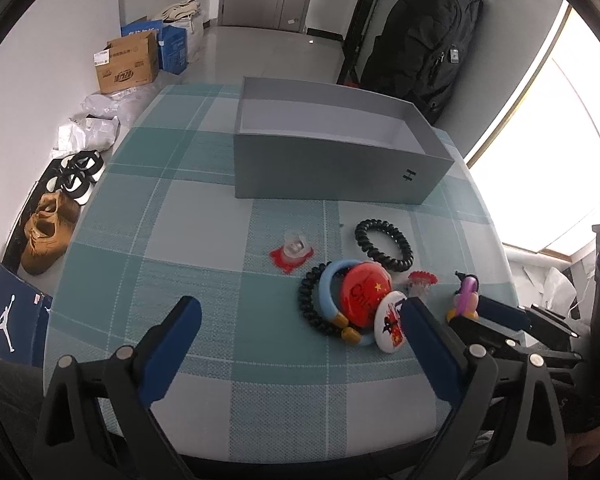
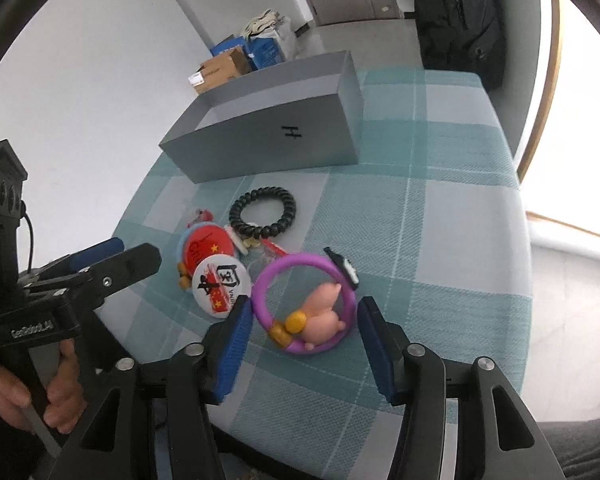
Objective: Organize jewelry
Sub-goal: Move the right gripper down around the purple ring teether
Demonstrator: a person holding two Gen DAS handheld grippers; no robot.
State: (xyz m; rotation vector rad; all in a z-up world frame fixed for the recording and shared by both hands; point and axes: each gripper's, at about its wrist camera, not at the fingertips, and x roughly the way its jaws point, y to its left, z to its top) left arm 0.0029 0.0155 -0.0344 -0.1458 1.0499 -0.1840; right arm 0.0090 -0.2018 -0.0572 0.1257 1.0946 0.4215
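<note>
An open grey box (image 1: 332, 160) stands on the checked tablecloth; it also shows in the right wrist view (image 2: 276, 136). In front of it lie a black beaded bracelet (image 1: 384, 244), a red round badge (image 1: 362, 294), a white badge (image 1: 392, 322), a light-blue ring (image 1: 328, 292) and a red clear clip (image 1: 294, 254). A purple ring with a pink pig charm (image 2: 308, 304) lies between the open fingers of my right gripper (image 2: 304, 312), not gripped. My left gripper (image 1: 300, 312) is open and empty, just left of the pile.
Shoes (image 1: 48, 236), cardboard boxes (image 1: 126, 64) and bags sit on the floor to the left. A black backpack (image 1: 424, 36) hangs behind the table. The table edge curves close on the right, by a bright window.
</note>
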